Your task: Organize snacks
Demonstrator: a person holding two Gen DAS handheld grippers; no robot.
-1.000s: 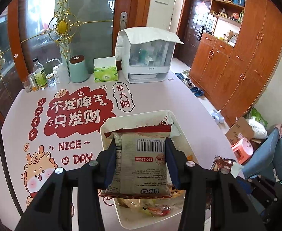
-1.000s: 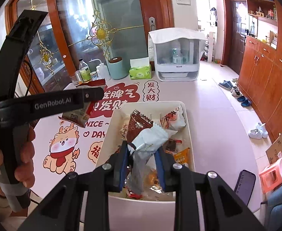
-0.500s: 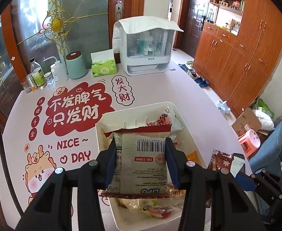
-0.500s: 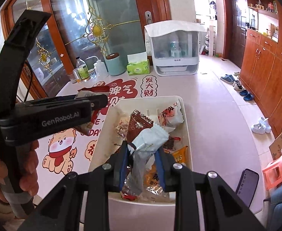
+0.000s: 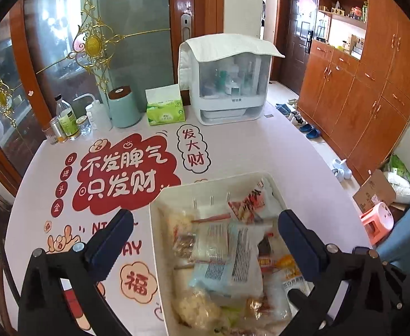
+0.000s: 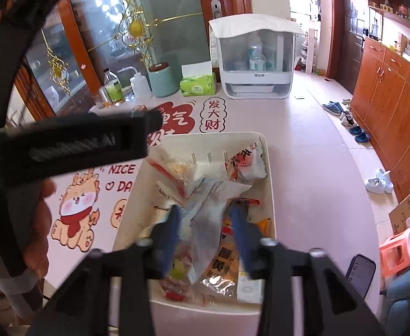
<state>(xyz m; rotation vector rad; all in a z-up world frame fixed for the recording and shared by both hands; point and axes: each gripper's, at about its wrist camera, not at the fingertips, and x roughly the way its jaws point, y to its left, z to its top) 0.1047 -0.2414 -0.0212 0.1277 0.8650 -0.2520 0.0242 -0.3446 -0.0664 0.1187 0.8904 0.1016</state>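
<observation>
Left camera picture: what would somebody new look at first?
Probably the white bin heaped with snack packets, sitting on the table right under the wide-open left gripper. Next, the big red speech bubble with white Chinese writing printed on the pink table cover, just left of the bin. At the table's far edge stands a white cabinet with a clear front.

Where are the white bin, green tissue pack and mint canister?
white bin (image 5: 155,224): left wrist view, left rim.
green tissue pack (image 5: 165,113): left wrist view, front face.
mint canister (image 5: 123,110): left wrist view, body.

Bin (image 5: 275,184) packed w/ snacks (image 5: 227,257); bare table (image 5: 275,151) beyond.
</observation>
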